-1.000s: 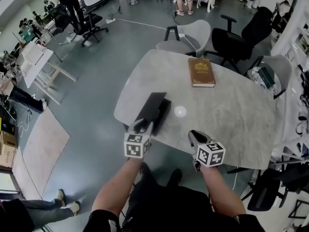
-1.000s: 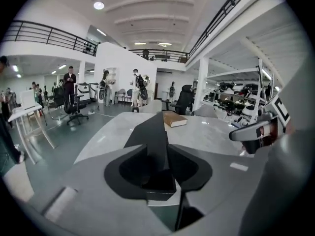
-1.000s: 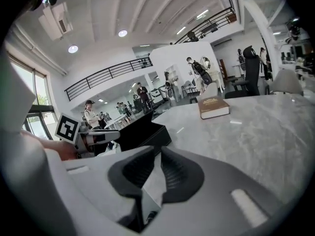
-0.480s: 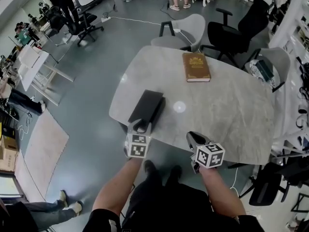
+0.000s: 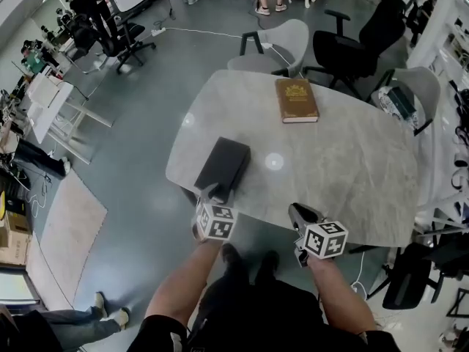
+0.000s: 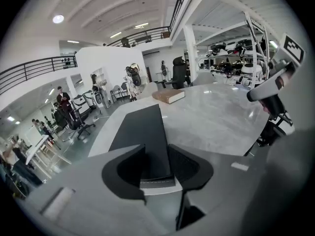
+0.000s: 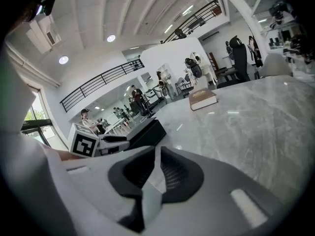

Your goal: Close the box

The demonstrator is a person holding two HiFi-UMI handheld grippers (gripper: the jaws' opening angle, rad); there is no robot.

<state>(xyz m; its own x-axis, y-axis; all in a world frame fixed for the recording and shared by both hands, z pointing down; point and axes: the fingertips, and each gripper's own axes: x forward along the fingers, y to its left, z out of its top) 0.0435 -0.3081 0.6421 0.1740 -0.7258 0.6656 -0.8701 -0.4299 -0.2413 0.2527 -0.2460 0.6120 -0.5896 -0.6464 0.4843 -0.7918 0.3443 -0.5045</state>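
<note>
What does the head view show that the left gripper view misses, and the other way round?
Only the head view: the person's forearms and shoes, and the marker cube on the left tongs. Only the left gripper view: ceiling lights, a balcony railing, and those tongs' jaws close up; they have just been opening, with the near end of the black box between them. Both: the black box with its lid down, the brown book, the table and the right tongs.
</note>
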